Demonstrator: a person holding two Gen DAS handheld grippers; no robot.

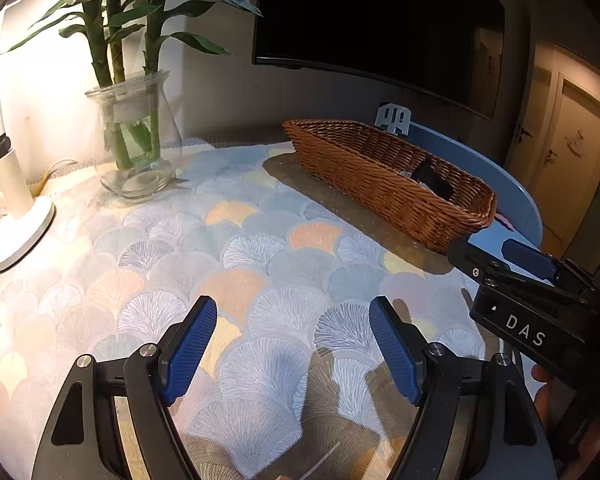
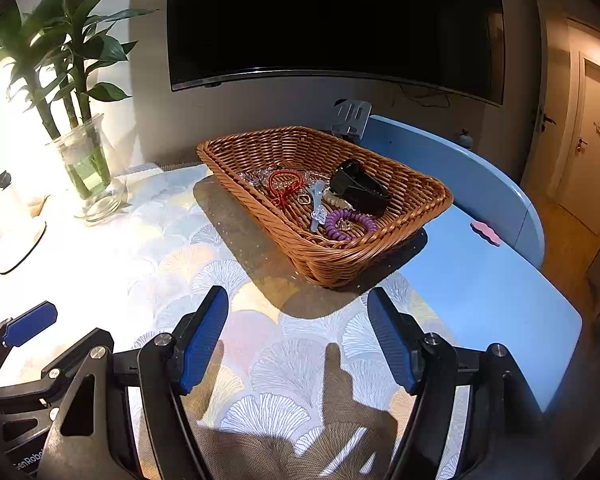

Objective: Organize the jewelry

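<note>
A brown wicker basket (image 2: 416, 216) (image 1: 364, 168) stands on the patterned cloth (image 2: 260, 344) at the far right of the table. Inside lie a red cord bracelet (image 2: 286, 186), a pale blue hair clip (image 2: 317, 204), a purple coil hair tie (image 2: 350, 225), a cream bead string (image 2: 337, 201), a clear crystal piece (image 2: 256, 176) and a black case (image 2: 360, 188). My right gripper (image 2: 298, 336) hovers open and empty over the cloth, just short of the basket. My left gripper (image 1: 294, 348) is open and empty too, further left. The right gripper (image 1: 512, 264) shows at the left wrist view's right edge.
A glass vase with bamboo stalks (image 1: 134, 136) (image 2: 86, 168) and a white lamp base (image 1: 18, 236) stand at the back left. A dark screen (image 2: 332, 20) hangs on the wall. A pink item (image 2: 486, 233) lies on the blue table (image 2: 480, 280) right of the basket.
</note>
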